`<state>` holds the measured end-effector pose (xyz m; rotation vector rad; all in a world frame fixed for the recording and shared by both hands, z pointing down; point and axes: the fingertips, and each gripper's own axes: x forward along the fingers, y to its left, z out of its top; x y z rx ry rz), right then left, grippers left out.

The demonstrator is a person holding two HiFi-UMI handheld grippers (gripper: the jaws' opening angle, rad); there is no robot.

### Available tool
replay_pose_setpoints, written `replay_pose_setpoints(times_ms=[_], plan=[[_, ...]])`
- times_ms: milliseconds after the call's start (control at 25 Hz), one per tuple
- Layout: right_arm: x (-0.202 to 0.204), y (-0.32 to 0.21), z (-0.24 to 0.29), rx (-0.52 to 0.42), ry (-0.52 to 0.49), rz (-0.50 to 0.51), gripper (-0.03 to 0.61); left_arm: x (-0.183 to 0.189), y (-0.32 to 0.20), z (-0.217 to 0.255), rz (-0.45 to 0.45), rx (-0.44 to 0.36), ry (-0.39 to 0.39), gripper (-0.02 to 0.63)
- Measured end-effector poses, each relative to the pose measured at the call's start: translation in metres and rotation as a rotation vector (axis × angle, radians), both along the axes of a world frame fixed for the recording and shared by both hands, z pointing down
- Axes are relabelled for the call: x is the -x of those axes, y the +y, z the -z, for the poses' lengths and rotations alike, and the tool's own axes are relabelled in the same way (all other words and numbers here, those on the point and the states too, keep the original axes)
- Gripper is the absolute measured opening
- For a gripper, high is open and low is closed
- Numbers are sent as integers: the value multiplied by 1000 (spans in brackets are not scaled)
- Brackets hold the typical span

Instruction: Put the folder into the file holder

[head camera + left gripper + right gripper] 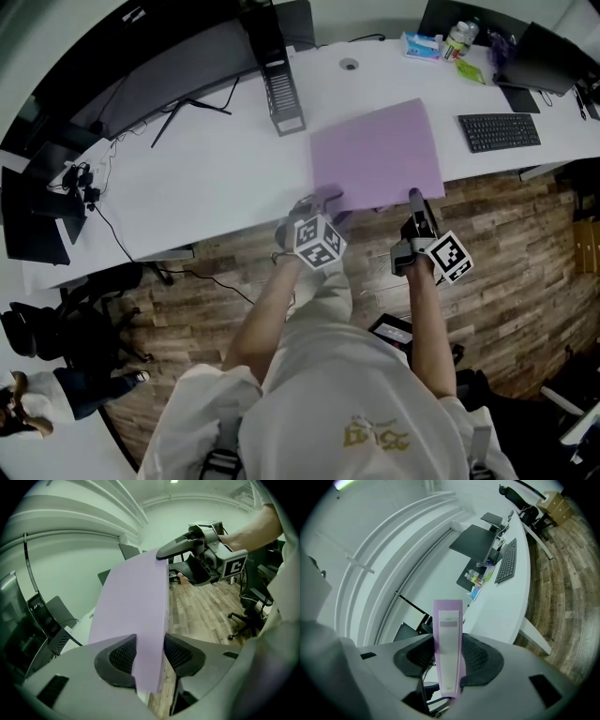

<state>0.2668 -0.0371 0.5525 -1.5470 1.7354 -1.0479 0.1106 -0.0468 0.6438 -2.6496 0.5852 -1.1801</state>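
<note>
Left tool (150, 656) and right tool (449, 660) clamp purple folder (375, 155) at white desk's (216, 178) edge.

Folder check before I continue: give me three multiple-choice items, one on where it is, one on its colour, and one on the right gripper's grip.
1. Where is the folder relative to the file holder?
A) inside it
B) apart from it, on the desk nearer the person
C) leaning against it

2. What colour is the folder?
A) green
B) black
C) purple

3. The right gripper's jaws are:
A) closed on the folder's edge
B) wide open and empty
C) closed on a cable

Answers:
1 B: the head view shows it on the white desk, short of the holder.
2 C: it looks purple in every view.
3 A: the right gripper view shows the jaws squeezing its labelled spine.
</note>
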Motion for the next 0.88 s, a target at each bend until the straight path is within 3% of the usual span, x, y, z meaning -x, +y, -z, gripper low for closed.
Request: replay_pose_setpoints(times_ms=[880], plan=[[19, 32, 83, -92, 148, 11, 192, -1, 25, 54, 39, -116, 92, 158]])
